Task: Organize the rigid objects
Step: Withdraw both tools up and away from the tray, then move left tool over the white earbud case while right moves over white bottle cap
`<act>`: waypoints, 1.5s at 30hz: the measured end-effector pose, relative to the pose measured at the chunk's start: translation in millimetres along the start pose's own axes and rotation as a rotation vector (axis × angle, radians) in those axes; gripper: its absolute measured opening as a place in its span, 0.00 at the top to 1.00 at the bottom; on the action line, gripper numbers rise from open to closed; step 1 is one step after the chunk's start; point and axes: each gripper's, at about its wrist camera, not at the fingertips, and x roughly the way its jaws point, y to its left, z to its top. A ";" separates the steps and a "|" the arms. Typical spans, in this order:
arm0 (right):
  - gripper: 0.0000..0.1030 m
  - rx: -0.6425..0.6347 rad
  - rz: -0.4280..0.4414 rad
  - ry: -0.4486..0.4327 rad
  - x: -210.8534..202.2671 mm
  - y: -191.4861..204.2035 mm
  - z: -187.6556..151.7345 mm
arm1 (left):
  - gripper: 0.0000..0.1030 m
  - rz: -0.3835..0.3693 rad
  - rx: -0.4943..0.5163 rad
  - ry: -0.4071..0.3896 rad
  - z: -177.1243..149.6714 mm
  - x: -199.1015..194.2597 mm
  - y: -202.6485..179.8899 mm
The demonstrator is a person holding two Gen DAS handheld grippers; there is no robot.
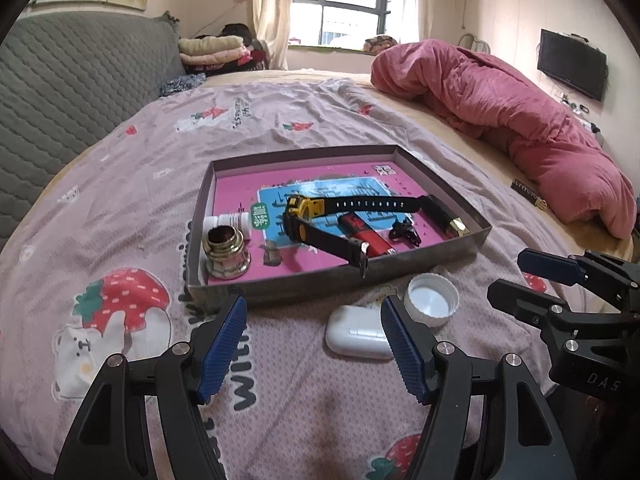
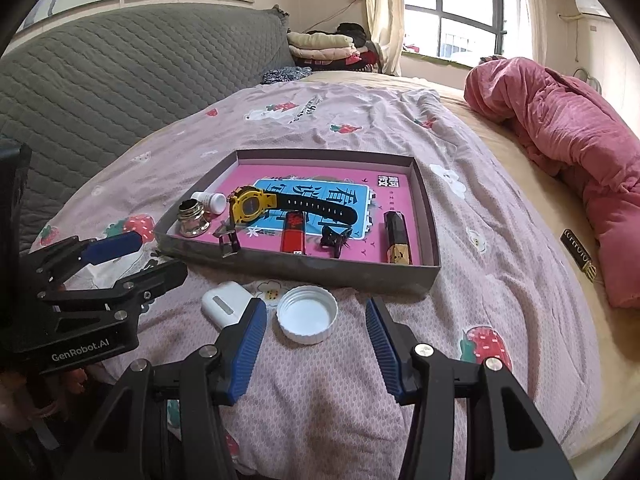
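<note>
A shallow grey box [image 1: 280,285] [image 2: 296,269] with a pink printed floor lies on the bed. Inside it are a yellow-and-black watch [image 1: 304,216] [image 2: 250,206], a brass fitting [image 1: 226,254] [image 2: 192,220], a small white bottle [image 1: 230,222] [image 2: 208,202], a red lighter [image 1: 364,236] [image 2: 292,232], a black clip [image 1: 406,232] [image 2: 334,238] and a black-and-gold lipstick [image 1: 444,216] [image 2: 396,240]. In front of the box lie a white cap [image 1: 430,300] [image 2: 306,314] and a white earbud case [image 1: 356,336] [image 2: 222,304]. My left gripper [image 1: 314,344] [image 2: 162,256] is open beside the case. My right gripper [image 2: 316,344] [image 1: 520,278] is open just short of the cap.
The bed carries a pink strawberry-print sheet [image 1: 280,400] [image 2: 320,400]. A bunched pink duvet [image 1: 520,120] [image 2: 580,152] lies at the right, with a small black-and-gold item [image 1: 528,196] [image 2: 578,258] near it. A grey quilted headboard [image 1: 60,100] [image 2: 100,80] stands at the left.
</note>
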 end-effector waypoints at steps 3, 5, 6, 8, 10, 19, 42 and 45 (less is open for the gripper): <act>0.50 -0.004 -0.005 0.007 -0.5 0.2 -2.5 | 0.31 -0.011 -0.003 0.012 -3.0 -1.4 -1.9; 0.50 -0.007 -0.002 0.012 -0.9 0.7 -4.1 | 0.31 -0.015 -0.001 0.020 -3.9 -1.4 -3.3; 0.50 -0.008 -0.003 0.012 -1.6 0.9 -4.9 | 0.31 -0.018 0.001 0.024 -4.7 -1.4 -4.1; 0.50 -0.013 0.000 0.016 -2.2 1.6 -6.5 | 0.31 -0.019 0.007 0.032 -6.0 -1.1 -6.2; 0.50 -0.018 -0.001 0.020 -2.5 2.2 -7.9 | 0.31 -0.022 0.010 0.041 -7.7 -0.3 -7.8; 0.50 -0.018 0.001 0.042 -0.6 3.2 -12.5 | 0.31 -0.028 0.031 0.080 -13.3 8.2 -13.1; 0.50 -0.039 0.014 0.125 28.4 1.7 -29.4 | 0.31 -0.091 0.049 0.166 -23.8 37.5 -23.6; 0.50 -0.036 0.020 0.130 31.4 0.7 -30.9 | 0.31 -0.094 0.057 0.171 -24.7 43.6 -26.7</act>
